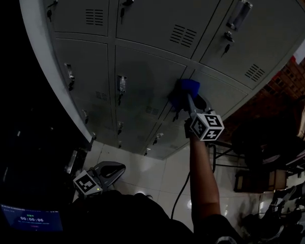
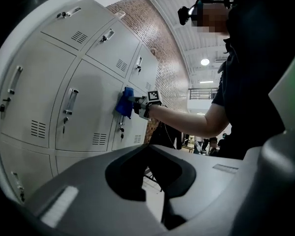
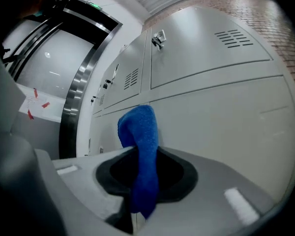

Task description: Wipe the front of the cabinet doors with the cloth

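Hand-held gripper [image 3: 137, 200] clamps blue cloth [image 3: 141, 146] against cabinet door [image 3: 226, 117].

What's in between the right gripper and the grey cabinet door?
The blue cloth, clamped in the right gripper, against the cabinet door; the right gripper view shows it.

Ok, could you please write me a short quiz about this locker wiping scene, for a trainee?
1. True or false: the left hand-held gripper holds the cloth.
2. What does the cloth press against? A) a grey locker door B) the floor C) a chair
3. Fill in: the cloth in the right hand-held gripper is ___ in colour.
Key: 1 false; 2 A; 3 blue.
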A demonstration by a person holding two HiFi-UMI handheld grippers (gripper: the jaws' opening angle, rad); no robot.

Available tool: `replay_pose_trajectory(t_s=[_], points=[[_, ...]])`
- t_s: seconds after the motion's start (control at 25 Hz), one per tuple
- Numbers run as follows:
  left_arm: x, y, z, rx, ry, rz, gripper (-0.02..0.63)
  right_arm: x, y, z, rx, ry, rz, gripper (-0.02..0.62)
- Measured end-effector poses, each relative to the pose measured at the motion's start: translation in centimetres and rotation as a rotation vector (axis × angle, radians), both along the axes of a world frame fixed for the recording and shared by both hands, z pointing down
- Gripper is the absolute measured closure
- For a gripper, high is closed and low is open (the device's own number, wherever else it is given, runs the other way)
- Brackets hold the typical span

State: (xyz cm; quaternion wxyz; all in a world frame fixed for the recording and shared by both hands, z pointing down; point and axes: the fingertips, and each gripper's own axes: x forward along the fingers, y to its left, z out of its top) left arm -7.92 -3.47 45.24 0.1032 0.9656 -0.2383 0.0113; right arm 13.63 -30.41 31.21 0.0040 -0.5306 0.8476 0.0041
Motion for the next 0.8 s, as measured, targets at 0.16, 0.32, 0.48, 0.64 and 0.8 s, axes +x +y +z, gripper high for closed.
replay_pose_trajectory(t_s=[0.16, 0.32, 0.48, 0.64, 0.8], points=[[-1.2, 0.0, 0.0, -0.010, -0.008, -0.026, 0.606, -0.3, -1.0, 0.7, -0.010, -0.004, 0.016, 0.517], [-1.2, -0.1, 0.0, -0.015, -0.011, -0.019, 0.606, 0.3, -1.0, 0.7, -0.004, 0.002, 0.027, 0.517], [0.0, -0.5, -0.1, -0.007, -0.011, 0.010, 0.606, 2.7, -0.6, 1.3, -0.018, 0.006, 0.063, 0.517], [1.5, -0.3, 0.1, -0.014, -0.012, 0.046, 0.606, 6.8, 0.2, 2.0, -0.035, 0.013, 0.123, 0.517], [2.7, -0.3, 0.6, -0.025, -0.021, 0.072, 0.606, 10.7, 0.9, 2.2, -0.039, 0.024, 0.183, 0.517]])
